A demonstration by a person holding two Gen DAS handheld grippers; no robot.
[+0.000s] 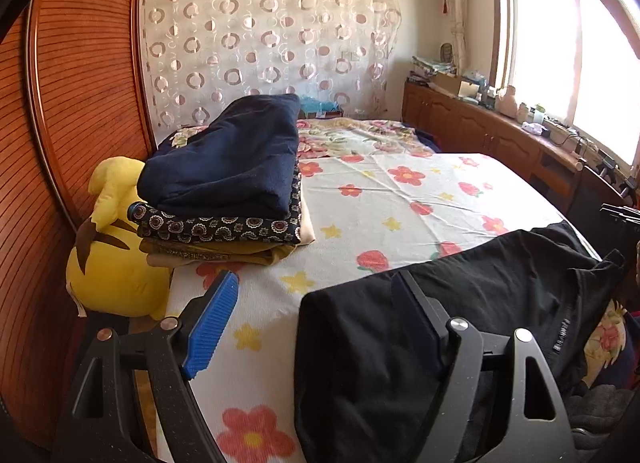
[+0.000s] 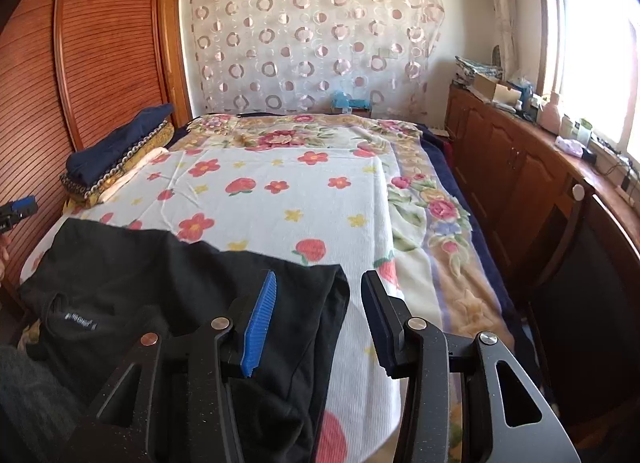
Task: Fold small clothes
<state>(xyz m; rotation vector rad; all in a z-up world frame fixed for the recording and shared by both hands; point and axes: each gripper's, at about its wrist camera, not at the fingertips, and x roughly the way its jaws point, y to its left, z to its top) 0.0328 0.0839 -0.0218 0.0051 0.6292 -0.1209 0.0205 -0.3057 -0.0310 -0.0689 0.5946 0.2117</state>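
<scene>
Black garment (image 2: 176, 283) lies spread on the near edge of the flowered bed (image 2: 280, 199), its collar toward the person. Both jaws stand spread: left hand-held gripper (image 1: 316, 303) straddles one edge of the cloth, right hand-held gripper (image 2: 320, 303) the opposite edge, neither pinching.

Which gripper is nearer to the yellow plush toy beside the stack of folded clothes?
Left. The left gripper hovers just right of the yellow plush toy; the right gripper is at the black shirt's far side.
</scene>
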